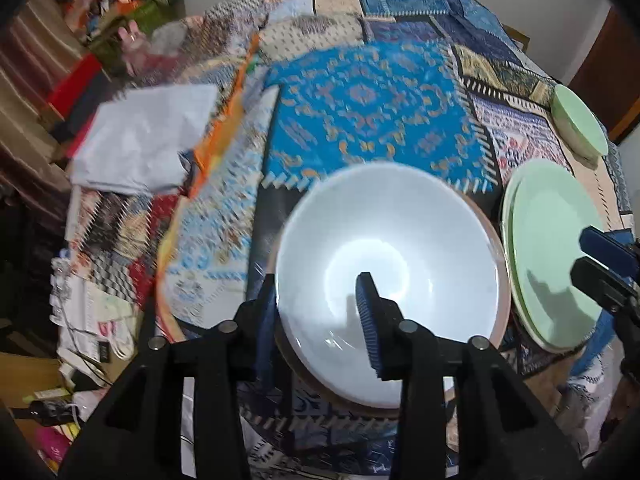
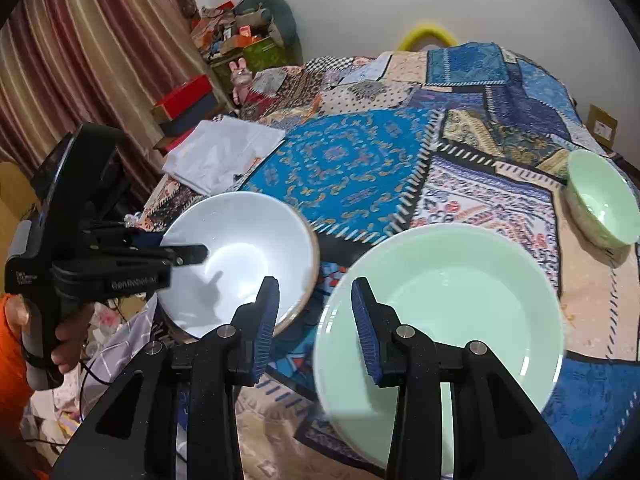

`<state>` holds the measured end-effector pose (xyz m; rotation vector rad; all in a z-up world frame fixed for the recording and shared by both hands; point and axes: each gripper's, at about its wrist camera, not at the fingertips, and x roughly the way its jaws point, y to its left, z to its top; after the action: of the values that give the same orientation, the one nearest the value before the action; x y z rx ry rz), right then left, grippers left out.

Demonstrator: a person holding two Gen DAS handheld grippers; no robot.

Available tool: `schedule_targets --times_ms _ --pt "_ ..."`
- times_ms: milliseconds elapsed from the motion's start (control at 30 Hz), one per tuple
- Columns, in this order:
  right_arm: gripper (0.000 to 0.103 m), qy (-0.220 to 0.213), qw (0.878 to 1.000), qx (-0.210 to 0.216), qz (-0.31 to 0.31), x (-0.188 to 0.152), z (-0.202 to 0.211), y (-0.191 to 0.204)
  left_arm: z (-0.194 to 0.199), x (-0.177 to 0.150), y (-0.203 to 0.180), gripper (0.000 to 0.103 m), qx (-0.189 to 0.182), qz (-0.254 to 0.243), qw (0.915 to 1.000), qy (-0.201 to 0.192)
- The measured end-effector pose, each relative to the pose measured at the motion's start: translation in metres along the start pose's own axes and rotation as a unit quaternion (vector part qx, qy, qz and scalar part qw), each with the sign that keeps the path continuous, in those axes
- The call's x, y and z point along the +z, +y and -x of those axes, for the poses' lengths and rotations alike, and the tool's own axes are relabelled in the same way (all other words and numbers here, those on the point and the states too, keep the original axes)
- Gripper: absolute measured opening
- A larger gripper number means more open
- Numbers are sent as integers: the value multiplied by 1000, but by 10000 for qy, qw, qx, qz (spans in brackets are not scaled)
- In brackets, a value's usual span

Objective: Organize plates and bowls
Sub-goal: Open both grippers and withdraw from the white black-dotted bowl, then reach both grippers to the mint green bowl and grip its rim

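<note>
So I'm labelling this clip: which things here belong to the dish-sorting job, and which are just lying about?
Job: white bowl; green plates; small green bowl.
Lying about: folded white cloth; red box; pink rabbit toy; patchwork cloth beneath everything.

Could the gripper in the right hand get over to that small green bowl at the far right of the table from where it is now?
Probably yes. The right gripper hangs open over the near rim of the green plate, holding nothing. Between it and the small green bowl lies only patterned tablecloth, with nothing standing in the way.
</note>
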<state>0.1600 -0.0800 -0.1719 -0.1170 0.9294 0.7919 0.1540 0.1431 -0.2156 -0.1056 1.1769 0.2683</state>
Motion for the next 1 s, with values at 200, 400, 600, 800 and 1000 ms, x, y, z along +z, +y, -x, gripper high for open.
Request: schedule_targets --times_ms 200,400,600,800,1000 --pt "35 -199 9996 -193 -99 2 23 -21 36 13 -10 48 -325 -74 9984 -462" --pt "36 -573 9964 -589 -207 4 59 -51 70 29 -45 56 -487 -312 9936 -971" --pt "42 -941 9897 -993 -431 6 95 -86 99 46 -98 62 -741 -758 9832 -1484" --pt "46 -1121 9811 -1414 -698 6 117 -128 106 68 -150 72 -1039 -1137 9744 -1641" --pt "46 -1139 9740 -1699 -980 5 128 -169 95 101 -199 74 -1274 -1345 9700 -1572"
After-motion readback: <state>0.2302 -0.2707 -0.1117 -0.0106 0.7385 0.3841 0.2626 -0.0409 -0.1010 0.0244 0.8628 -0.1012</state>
